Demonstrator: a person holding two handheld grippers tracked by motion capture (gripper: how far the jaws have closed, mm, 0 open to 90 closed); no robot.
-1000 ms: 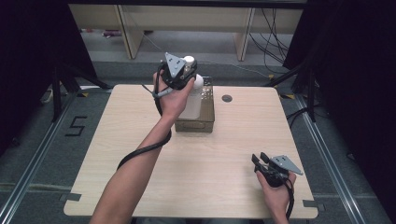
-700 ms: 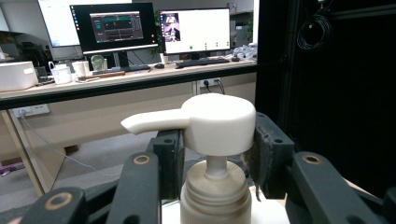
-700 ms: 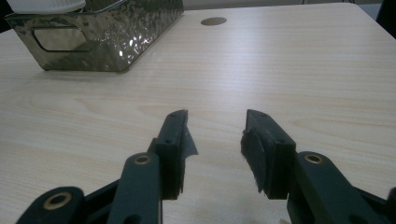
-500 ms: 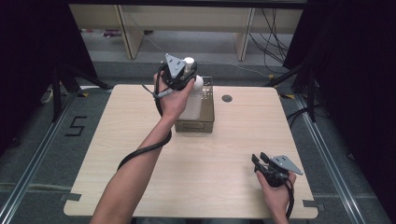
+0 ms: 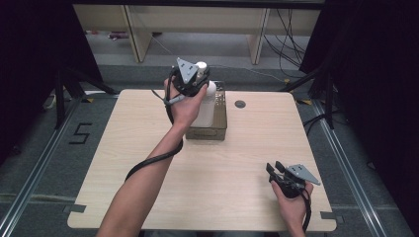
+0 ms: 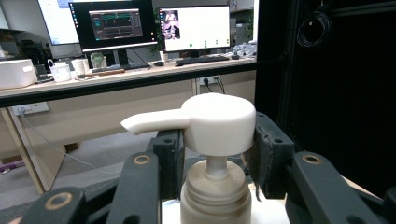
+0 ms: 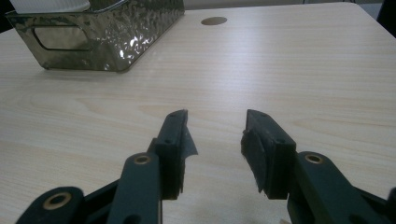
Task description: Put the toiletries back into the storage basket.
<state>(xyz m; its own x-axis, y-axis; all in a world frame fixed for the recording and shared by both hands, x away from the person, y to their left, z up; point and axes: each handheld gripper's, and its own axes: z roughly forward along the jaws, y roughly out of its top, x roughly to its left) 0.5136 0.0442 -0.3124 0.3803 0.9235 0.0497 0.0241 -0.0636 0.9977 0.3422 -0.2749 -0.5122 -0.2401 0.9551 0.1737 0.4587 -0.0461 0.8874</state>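
Partly hidden by the left gripper [image 5: 193, 83] clamping it, the pump bottle [image 6: 212, 140] shows mostly its head; right gripper [image 7: 215, 154] fingers apart.

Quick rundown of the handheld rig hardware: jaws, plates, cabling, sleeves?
Both grippers are black, each topped by a grey three-cornered plate: left gripper, right gripper. The jaws are chunky black links with brass-coloured pivot pins and dark pads, frayed at the edges. A black cable trails along the left forearm. Forearms are bare, no sleeves in view.

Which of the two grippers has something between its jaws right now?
The left gripper, raised over the clear basket: its jaws clamp the white pump bottle at the neck. The right gripper rests low over the table, jaws open and empty.
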